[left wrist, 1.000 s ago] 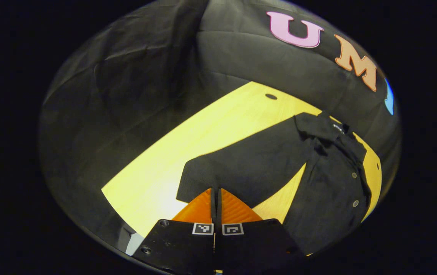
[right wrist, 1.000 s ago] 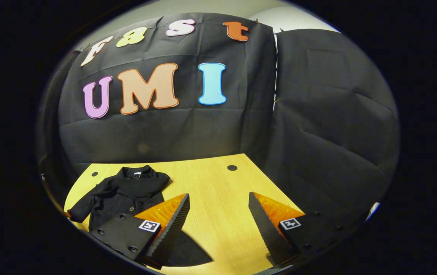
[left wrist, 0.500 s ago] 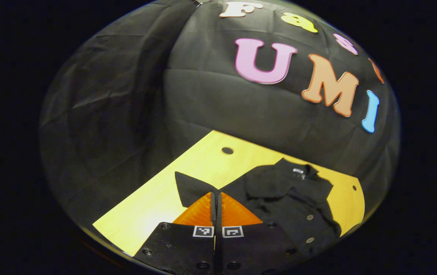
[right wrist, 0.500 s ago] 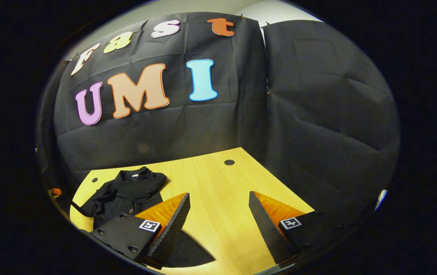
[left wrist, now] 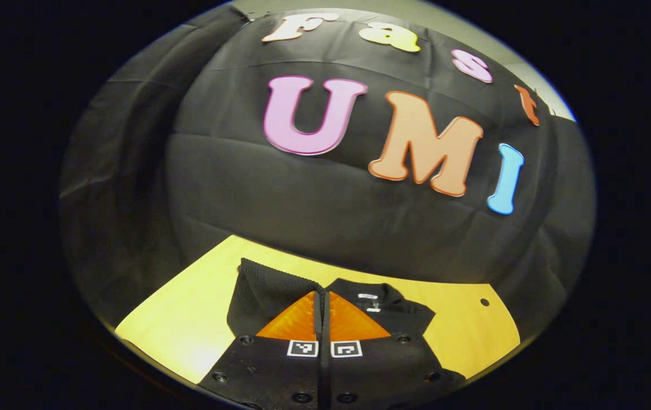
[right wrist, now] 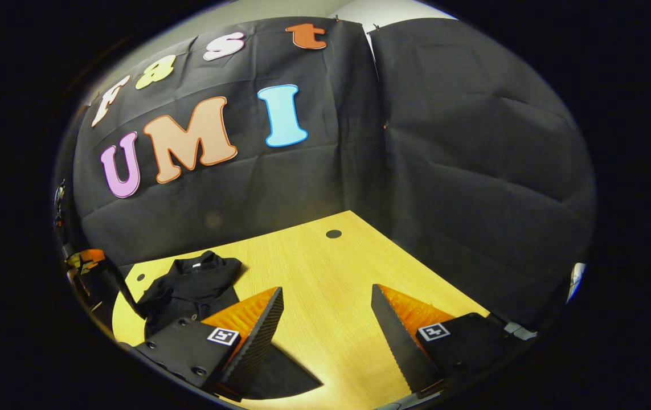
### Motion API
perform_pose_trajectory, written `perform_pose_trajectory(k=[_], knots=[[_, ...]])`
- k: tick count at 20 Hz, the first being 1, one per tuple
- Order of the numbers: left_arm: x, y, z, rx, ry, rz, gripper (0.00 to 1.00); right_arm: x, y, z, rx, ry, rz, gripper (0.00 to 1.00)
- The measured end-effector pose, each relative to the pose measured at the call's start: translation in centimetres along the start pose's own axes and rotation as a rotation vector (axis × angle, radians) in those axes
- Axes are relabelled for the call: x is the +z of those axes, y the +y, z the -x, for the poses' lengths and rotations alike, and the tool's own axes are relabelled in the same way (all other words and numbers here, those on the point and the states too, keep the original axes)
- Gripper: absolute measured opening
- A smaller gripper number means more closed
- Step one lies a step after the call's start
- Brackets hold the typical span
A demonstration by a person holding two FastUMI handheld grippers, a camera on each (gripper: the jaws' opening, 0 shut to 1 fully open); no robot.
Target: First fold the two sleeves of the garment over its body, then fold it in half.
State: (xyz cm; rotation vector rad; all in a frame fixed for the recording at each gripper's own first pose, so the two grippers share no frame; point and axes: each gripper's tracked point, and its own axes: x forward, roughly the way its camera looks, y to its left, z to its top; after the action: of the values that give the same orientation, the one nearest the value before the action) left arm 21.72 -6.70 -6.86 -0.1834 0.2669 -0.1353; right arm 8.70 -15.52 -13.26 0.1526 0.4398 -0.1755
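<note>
Sleeve [left wrist: 262,290] now over garment [right wrist: 191,285]

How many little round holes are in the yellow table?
2. One hole sits near the table's far edge; the other hole lies right beside the black garment. More may hide under the garment.

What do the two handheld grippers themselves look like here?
Both the left gripper and right gripper have wedge-shaped jaws tapering to points, with ribbed faces. Each jaw sits on a flat plate with screw heads, carrying a small square black-and-white marker tag.
</note>
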Motion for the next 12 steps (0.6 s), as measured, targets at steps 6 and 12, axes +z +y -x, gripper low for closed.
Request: perform_pose_trajectory(k=[6, 12], knots=[[-1.7, -9.4, -3.3, -0.135, 0.028, -0.072, 0.0, -1.1, -0.1, -1.4, 0.013, 0.036, -0.005, 0.98], [-3.9, -16.7, -5.6, -0.243, 0.051, -0.126, 0.0, -4.0, 0.7, -2.5, 0.048, 0.118, 0.008, 0.94]])
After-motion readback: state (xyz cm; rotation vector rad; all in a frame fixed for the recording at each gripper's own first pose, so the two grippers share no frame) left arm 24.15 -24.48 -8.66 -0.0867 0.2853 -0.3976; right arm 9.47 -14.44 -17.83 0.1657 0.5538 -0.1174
